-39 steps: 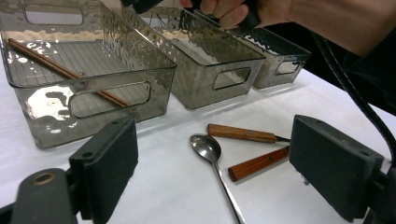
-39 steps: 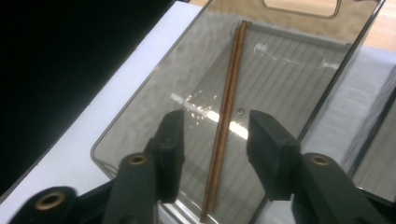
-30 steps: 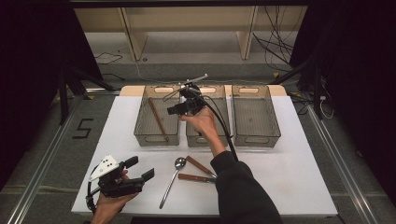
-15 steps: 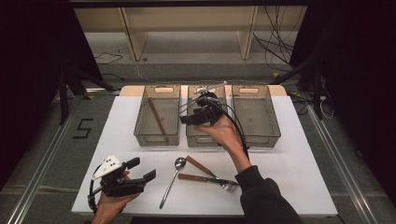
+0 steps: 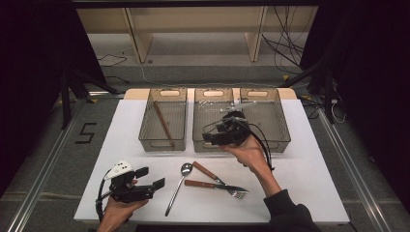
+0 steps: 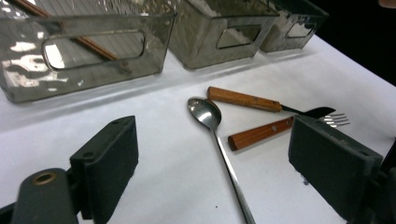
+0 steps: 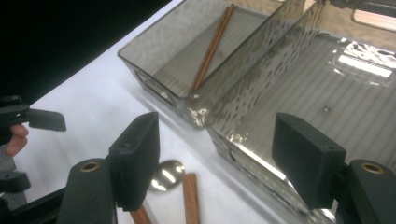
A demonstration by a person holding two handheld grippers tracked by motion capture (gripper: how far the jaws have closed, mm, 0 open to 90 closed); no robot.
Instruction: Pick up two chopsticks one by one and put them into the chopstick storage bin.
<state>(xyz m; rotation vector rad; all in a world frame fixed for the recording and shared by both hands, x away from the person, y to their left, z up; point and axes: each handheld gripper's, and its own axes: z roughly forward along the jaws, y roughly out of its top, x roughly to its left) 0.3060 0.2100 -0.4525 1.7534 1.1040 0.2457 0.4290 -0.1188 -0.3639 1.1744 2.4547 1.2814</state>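
Hovering over the near rim of the middle bin point(image 5: 209, 140), our right tool point(image 5: 212, 139) has just been opening its jaws; they stand wide with nothing between them. Our left tool point(image 5: 151, 178) rests low at the near left of the white table point(image 5: 300, 183), jaws wide and empty. Between our hands lie a spoon point(image 5: 178, 186), a wooden-handled knife point(image 5: 205, 172) and a fork point(image 5: 212, 185), crossing. A chopstick point(image 5: 163, 123) lies in the left bin point(image 5: 145, 140)
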